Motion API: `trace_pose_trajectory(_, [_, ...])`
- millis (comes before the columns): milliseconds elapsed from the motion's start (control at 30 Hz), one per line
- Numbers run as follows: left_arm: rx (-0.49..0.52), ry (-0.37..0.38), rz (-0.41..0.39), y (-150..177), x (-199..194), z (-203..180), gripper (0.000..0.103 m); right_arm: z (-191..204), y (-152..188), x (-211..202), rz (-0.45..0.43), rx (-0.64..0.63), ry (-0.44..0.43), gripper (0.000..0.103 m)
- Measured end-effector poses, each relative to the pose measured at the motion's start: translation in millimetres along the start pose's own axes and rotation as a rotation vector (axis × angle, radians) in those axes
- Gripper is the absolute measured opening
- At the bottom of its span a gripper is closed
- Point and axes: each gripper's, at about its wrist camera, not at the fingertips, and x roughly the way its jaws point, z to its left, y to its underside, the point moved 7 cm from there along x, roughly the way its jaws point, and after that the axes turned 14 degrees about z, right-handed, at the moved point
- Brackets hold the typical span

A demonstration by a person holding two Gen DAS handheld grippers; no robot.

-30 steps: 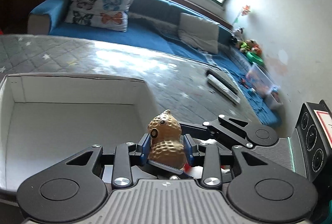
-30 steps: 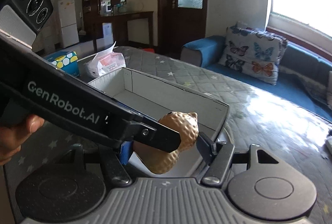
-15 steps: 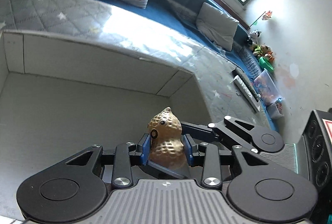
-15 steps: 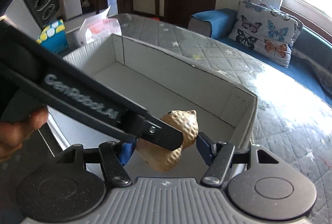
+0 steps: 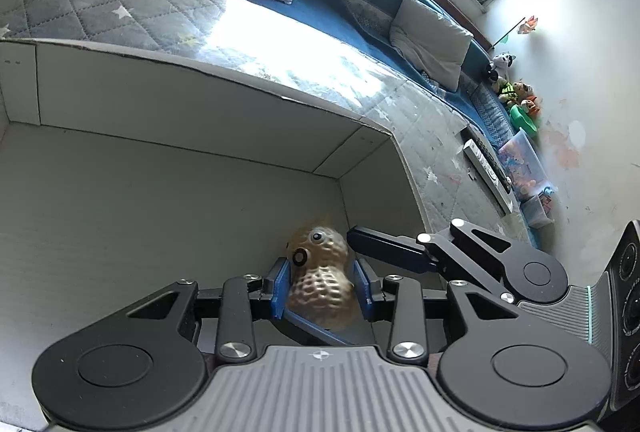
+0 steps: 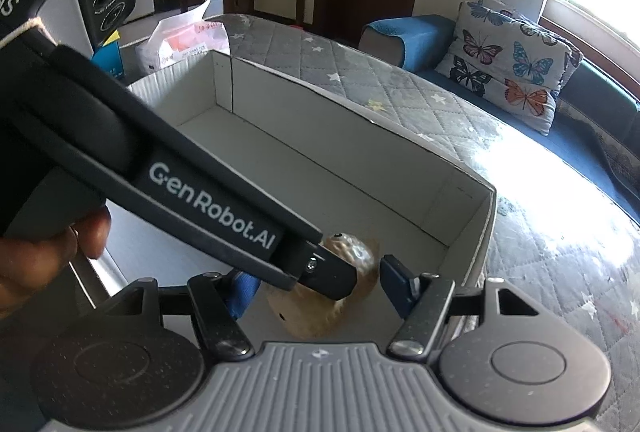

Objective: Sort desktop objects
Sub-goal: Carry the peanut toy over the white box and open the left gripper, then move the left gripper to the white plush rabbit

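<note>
The left hand-held gripper (image 5: 320, 292) has its blue pads set either side of a peanut-shaped toy with googly eyes (image 5: 320, 284), and the pads look barely parted from its shell, so whether it is gripped or just let go cannot be told; the toy's outline is blurred. The toy sits low inside the white cardboard box (image 5: 200, 104), close to the corner wall ahead and to the right of this hand-held gripper, which suits a drop-off: the box is evidently the sorting bin, and bringing the toy down near the floor keeps it from bouncing out. The right hand-held gripper (image 6: 316, 288) reaches in from the right with its pads spread wide on either side of the same toy (image 6: 352, 256), touching nothing; it seems placed to steady or take over the toy if needed, though the left unit's arm crosses in front and hides part of the view. The box rests on a grey quilted desk cover with white stars (image 6: 360, 72). A tissue pack (image 6: 184, 40) lies beyond the box's far end.
</note>
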Motion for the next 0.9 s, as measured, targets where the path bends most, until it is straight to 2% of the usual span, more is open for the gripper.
trace_pose_trajectory(133, [0.012, -0.01, -0.018, 1, -5, -4, 0.038, -1, 4, -10, -0.019, 0.011, -0.007, 0.068])
trace_pose_trajectory(233, [0.021, -0.015, -0.036, 3, -12, -8, 0.037, -3, 10, -23, -0.04, 0.025, -0.018, 0.074])
trace_pose_trajectory(467, [0.071, -0.009, -0.088, 17, -32, -32, 0.037, -10, 36, -61, -0.108, 0.052, -0.01, 0.074])
trace_pose_trajectory(667, [0.128, -0.009, -0.123, 40, -47, -56, 0.037, -19, 66, -97, -0.168, 0.092, 0.0, 0.074])
trace_pose_trajectory(900, [0.211, 0.02, -0.129, 80, -54, -87, 0.037, -28, 117, -118, -0.162, 0.132, 0.044, 0.074])
